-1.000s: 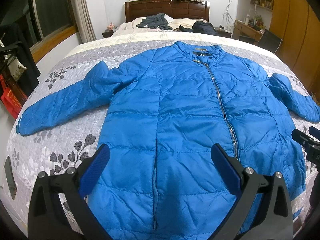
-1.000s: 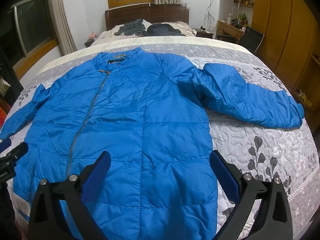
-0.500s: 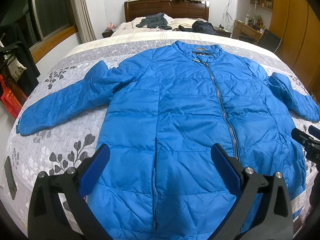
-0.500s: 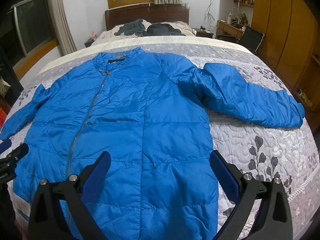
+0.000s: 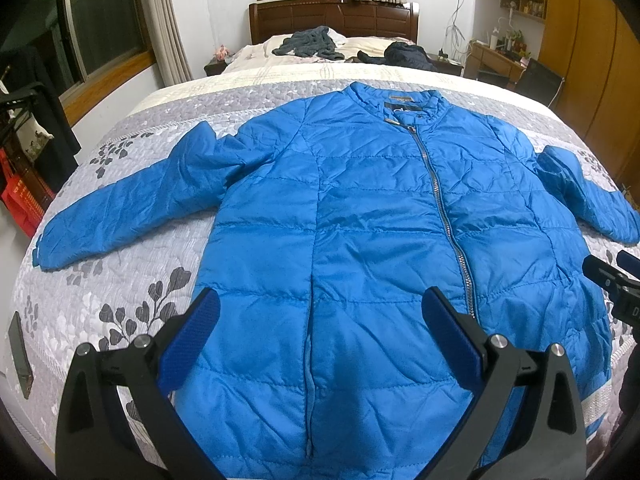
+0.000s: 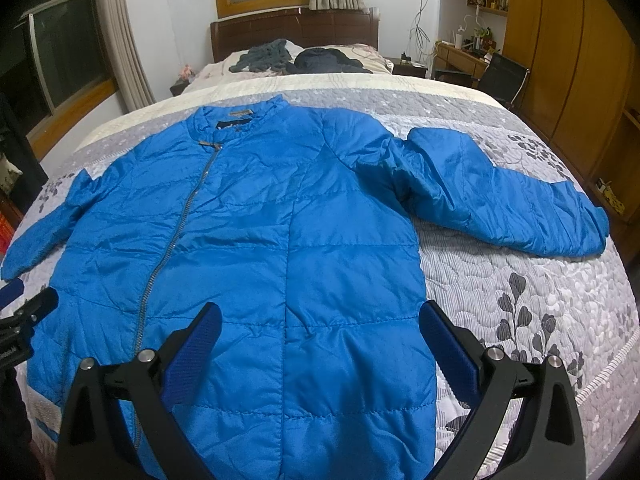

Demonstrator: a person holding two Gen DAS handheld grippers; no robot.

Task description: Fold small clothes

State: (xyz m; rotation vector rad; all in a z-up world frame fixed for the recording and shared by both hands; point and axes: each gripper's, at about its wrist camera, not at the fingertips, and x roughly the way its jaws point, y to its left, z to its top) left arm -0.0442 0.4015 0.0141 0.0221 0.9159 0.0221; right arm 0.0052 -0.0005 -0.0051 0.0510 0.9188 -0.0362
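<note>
A blue quilted jacket (image 5: 360,216) lies flat and zipped on the bed, front up, collar toward the headboard, both sleeves spread out. My left gripper (image 5: 320,312) hovers open above the hem on the jacket's left half, holding nothing. My right gripper (image 6: 320,320) hovers open above the hem on the right half (image 6: 304,240), also empty. The left sleeve (image 5: 132,208) reaches toward the left bed edge. The right sleeve (image 6: 492,200) bends outward to the right. Each gripper's tip shows at the side edge of the other's view.
The bed carries a grey leaf-patterned quilt (image 5: 120,292). Dark clothes (image 5: 312,42) lie piled near the wooden headboard (image 6: 296,28). A dark flat object (image 5: 20,354) rests at the left bed edge. A desk and chair (image 6: 496,72) and wooden wardrobes (image 6: 568,60) stand to the right.
</note>
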